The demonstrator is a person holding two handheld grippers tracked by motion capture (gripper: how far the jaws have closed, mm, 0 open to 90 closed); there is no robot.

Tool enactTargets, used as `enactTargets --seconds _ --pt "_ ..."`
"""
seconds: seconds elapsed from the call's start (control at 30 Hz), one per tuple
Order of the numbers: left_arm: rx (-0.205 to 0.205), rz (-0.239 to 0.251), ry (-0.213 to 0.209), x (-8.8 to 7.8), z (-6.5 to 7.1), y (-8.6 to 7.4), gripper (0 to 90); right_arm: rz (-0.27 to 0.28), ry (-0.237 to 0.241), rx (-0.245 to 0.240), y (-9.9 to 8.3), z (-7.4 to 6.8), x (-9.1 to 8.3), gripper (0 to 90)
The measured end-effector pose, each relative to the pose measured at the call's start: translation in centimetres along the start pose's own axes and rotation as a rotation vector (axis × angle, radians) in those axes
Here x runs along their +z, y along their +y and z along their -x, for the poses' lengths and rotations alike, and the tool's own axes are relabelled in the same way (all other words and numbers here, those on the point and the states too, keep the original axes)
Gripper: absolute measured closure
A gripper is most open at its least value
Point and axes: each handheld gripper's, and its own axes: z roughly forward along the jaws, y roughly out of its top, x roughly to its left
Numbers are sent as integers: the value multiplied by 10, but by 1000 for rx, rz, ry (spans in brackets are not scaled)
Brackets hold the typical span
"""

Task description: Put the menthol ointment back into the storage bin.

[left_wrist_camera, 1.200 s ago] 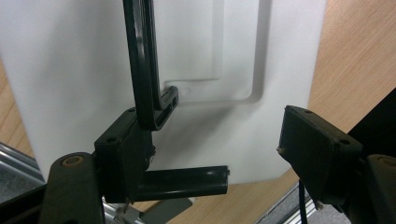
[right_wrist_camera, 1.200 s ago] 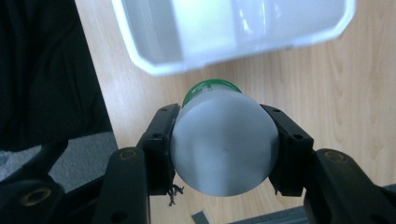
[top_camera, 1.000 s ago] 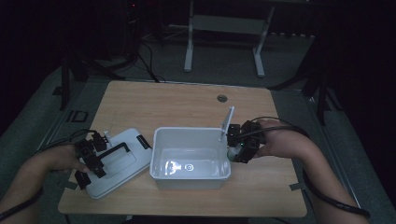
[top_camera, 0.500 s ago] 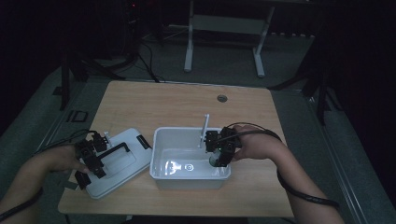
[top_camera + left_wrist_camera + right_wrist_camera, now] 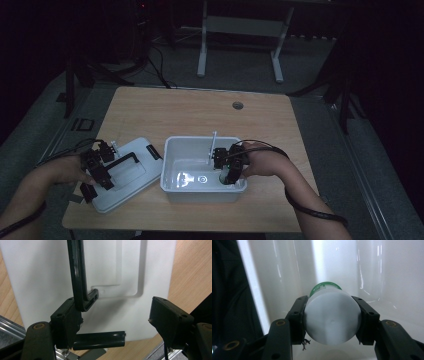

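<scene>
Inside the white bin (image 5: 175,170), at its right end, a white bottle (image 5: 332,320) with a green cap is sitting clamped across its body between the fingers (image 5: 298,315) of the right gripper (image 5: 227,167), which is pointing down into the bin. Beside the bin on the wooden surface (image 5: 190,112), the white lid (image 5: 127,172) is lying flat with its black handle (image 5: 78,277) showing. Over that lid the left gripper (image 5: 97,170) is hovering, its fingers (image 5: 170,320) standing apart and gripping nothing, one finger just beside the handle.
</scene>
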Motion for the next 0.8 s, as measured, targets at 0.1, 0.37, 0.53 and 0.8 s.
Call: enactTargets --seconds 0.1,0.37,0.53,0.8 --pt "-2 -5 1 0 0 0 256 -7 0 1 1 1 5 502" --pt "2 -8 -1 1 1 1 256 -42 0 26 10 5 28 502" --pt "0 -13 1 1 1 0 256 -69 -3 25 16 5 38 503" --pt "-3 -15 -6 2 1 -1 256 -106 4 5 26 2 52 502"
